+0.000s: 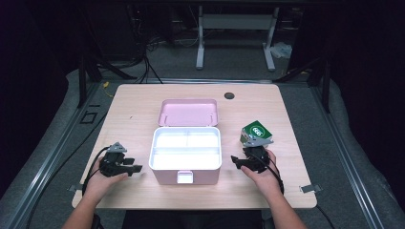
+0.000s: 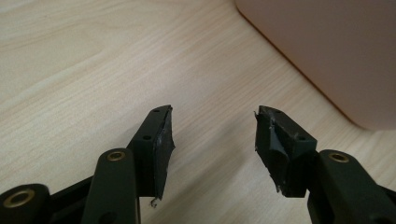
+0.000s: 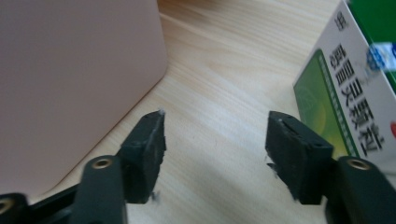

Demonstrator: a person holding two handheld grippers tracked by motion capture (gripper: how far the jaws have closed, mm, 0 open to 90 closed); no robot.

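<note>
Open pink box (image 1: 186, 149) mid-table, left tongs (image 1: 136, 168) beside it, green-white carton (image 1: 256, 133) by right tongs (image 1: 235, 161).

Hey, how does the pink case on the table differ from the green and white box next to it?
The pink case lies open with its lid folded back, showing white compartments; the green and white box is closed. The pink case is much the larger and sits mid-table between the grippers; the green and white box stands just ahead of the right gripper. The pink case is plain, while the green and white box carries printed text. Both rest on the wooden table.
</note>
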